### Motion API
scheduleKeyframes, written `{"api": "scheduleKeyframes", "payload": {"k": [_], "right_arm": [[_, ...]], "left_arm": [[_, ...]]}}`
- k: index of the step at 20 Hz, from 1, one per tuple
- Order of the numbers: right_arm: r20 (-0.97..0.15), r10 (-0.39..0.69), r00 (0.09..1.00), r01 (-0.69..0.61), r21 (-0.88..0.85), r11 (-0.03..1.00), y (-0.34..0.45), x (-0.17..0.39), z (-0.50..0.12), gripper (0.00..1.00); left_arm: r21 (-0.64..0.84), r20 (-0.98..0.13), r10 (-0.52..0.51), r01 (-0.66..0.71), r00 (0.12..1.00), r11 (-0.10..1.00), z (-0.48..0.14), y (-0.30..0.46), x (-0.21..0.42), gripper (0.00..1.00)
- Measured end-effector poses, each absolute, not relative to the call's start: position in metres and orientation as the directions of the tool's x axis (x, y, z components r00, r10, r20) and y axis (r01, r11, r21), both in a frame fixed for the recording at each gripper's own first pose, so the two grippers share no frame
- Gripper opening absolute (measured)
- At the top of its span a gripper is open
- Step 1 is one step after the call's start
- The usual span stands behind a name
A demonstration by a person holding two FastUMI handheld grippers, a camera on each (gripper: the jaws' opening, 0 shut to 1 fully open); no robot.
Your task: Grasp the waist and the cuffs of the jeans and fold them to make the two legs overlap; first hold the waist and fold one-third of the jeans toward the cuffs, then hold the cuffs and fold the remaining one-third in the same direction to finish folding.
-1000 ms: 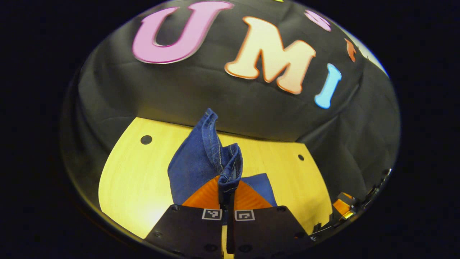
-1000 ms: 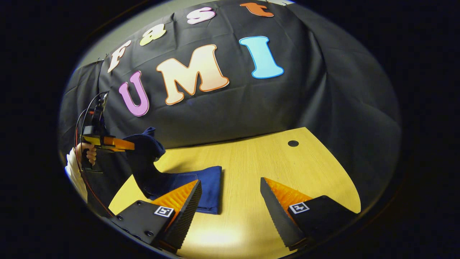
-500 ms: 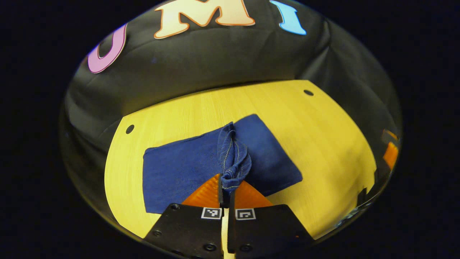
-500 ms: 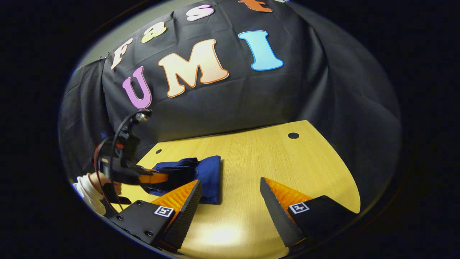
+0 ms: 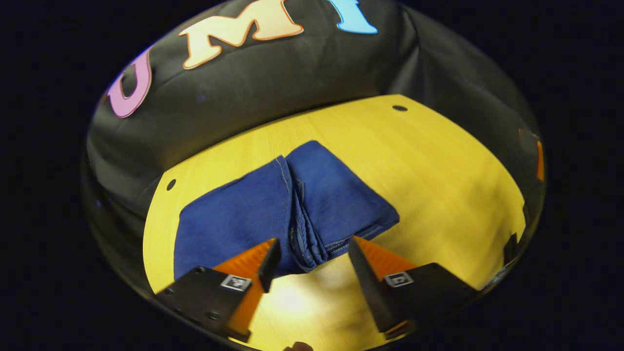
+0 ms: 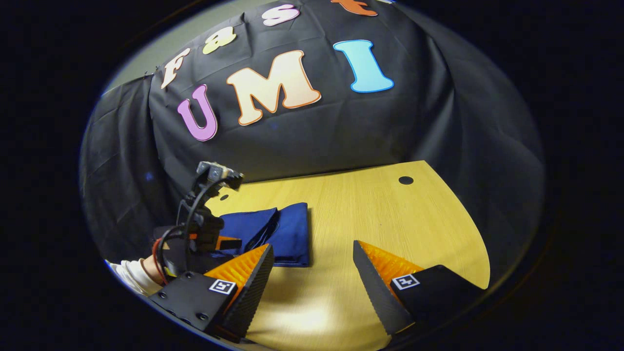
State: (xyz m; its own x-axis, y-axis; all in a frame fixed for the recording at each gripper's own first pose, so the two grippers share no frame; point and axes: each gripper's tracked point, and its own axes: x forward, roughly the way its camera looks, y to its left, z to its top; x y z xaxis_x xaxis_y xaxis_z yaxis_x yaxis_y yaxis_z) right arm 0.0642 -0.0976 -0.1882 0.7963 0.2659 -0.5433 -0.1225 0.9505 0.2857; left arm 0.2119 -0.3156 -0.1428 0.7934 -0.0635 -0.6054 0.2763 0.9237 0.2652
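The dark blue jeans [image 5: 287,204] lie folded into a compact stack on the yellow wooden table [image 5: 438,175]. A stitched hem runs down the stack's middle, with layered edges at its near end. My left gripper [image 5: 309,253] is open, its fingers either side of that near end and not pressing on it. In the right gripper view the jeans [image 6: 287,231] rest left of centre, and the left gripper [image 6: 214,241] sits at their left side, held by a hand in a white sleeve. My right gripper [image 6: 312,261] hangs open over bare table, to the right of the jeans.
The table [image 6: 390,214] has small round holes near its back corners [image 6: 405,180] [image 5: 171,185]. Black cloth walls stand close behind the table. The table's front edge curves near both grippers.
My left gripper carried the cuffs down over the folded jeans, laid them flat and opened, letting the cloth go. The right gripper stayed open and barely moved.
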Motion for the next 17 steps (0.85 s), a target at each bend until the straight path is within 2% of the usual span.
{"api": "scheduleKeyframes", "payload": {"k": [1, 10, 17], "right_arm": [[-0.539, 0.266, 0.799, -0.126, 0.282, 0.951, -0.095, 0.063, -0.186, 1.00], [-0.509, 0.258, 0.821, -0.142, 0.257, 0.956, -0.054, 0.053, -0.168, 1.00], [-0.492, 0.229, 0.840, -0.112, 0.256, 0.960, -0.035, 0.044, -0.154, 1.00]], "left_arm": [[0.277, -0.580, -0.044, 0.247, 0.814, 0.929, -0.133, -0.308, 0.210, 0.93], [0.147, -0.498, -0.019, 0.105, 0.867, 0.984, -0.070, -0.227, 0.165, 0.94], [0.104, -0.519, -0.050, 0.121, 0.853, 0.987, -0.072, -0.199, 0.154, 0.94]]}}
